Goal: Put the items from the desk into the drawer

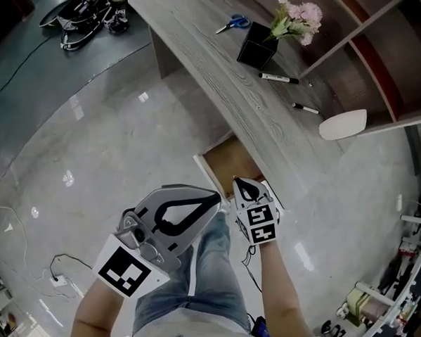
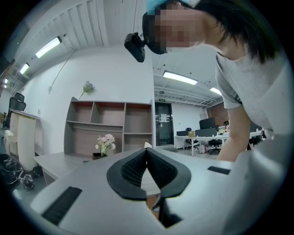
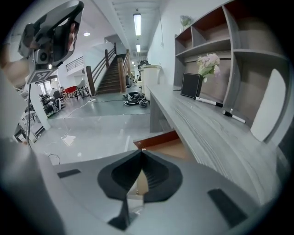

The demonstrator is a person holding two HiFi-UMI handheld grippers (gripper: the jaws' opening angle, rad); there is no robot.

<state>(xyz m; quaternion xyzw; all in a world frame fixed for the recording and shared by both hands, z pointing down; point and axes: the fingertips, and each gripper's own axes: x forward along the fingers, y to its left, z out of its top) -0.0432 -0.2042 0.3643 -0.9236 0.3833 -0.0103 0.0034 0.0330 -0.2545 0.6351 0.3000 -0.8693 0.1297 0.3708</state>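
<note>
On the grey wooden desk (image 1: 222,80) lie blue-handled scissors (image 1: 234,22), a black marker (image 1: 278,78), a smaller marker (image 1: 305,108) and a white oval object (image 1: 343,124). A black box holding pink flowers (image 1: 258,45) stands among them. Under the desk a drawer (image 1: 228,165) stands open, its wooden bottom showing (image 3: 163,141). My left gripper (image 1: 216,195) is shut and empty, raised over the floor in front of the drawer. My right gripper (image 1: 238,181) is shut and empty, just above the drawer's front. The markers (image 3: 209,102) lie farther along the desk in the right gripper view.
Open shelves (image 1: 385,61) rise behind the desk. A tangle of cables (image 1: 85,13) lies on the floor at the far left, and a white charger with its cord (image 1: 58,279) lies near my feet. A person's legs in jeans (image 1: 197,283) are below the grippers.
</note>
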